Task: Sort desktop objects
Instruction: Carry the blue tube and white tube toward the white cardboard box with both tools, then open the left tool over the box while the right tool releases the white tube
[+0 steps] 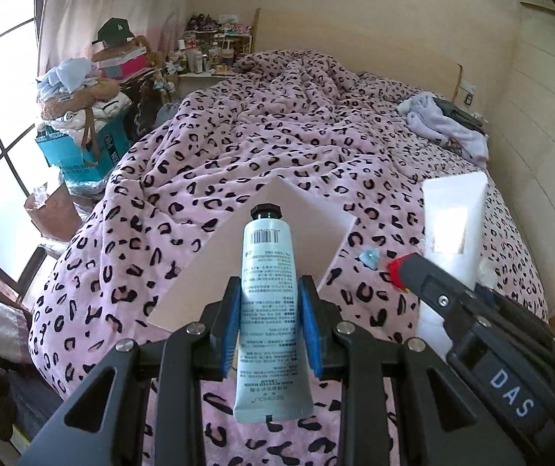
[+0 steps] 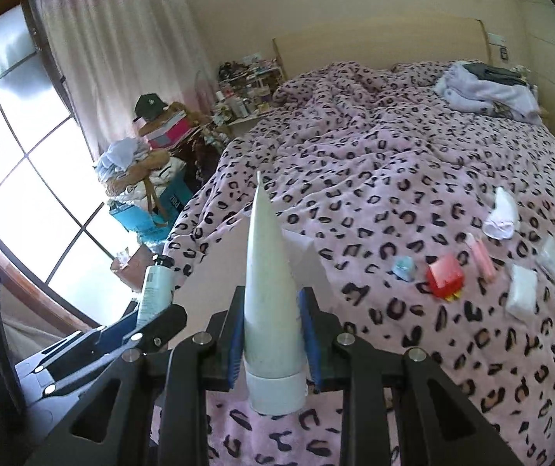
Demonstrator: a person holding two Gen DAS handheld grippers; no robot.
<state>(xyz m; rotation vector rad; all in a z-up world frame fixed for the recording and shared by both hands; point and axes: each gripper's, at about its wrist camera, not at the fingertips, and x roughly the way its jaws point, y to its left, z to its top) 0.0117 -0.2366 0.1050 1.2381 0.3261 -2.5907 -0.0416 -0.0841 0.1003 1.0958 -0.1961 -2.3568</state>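
Note:
My left gripper (image 1: 269, 291) is shut on a pale blue hand-cream tube (image 1: 267, 272), black cap pointing away, held above a white box (image 1: 285, 217) on the leopard-print bedspread. My right gripper (image 2: 271, 303) is shut on a white tube (image 2: 267, 264), cap toward me and crimped end forward. In the left wrist view the white tube (image 1: 452, 217) stands at the right, gripped by the right gripper. In the right wrist view the blue tube (image 2: 155, 287) shows at lower left. A small blue item (image 2: 404, 267), a red box (image 2: 445, 276), a pink bar (image 2: 481, 258) and white packets (image 2: 522, 295) lie on the bed.
A white sock-like item (image 2: 502, 213) lies beyond the packets. Folded clothes (image 2: 487, 91) sit near the headboard. A cluttered pile with a teal box (image 1: 83, 147) and a shelf of bottles (image 1: 207, 50) stand left of the bed by the window.

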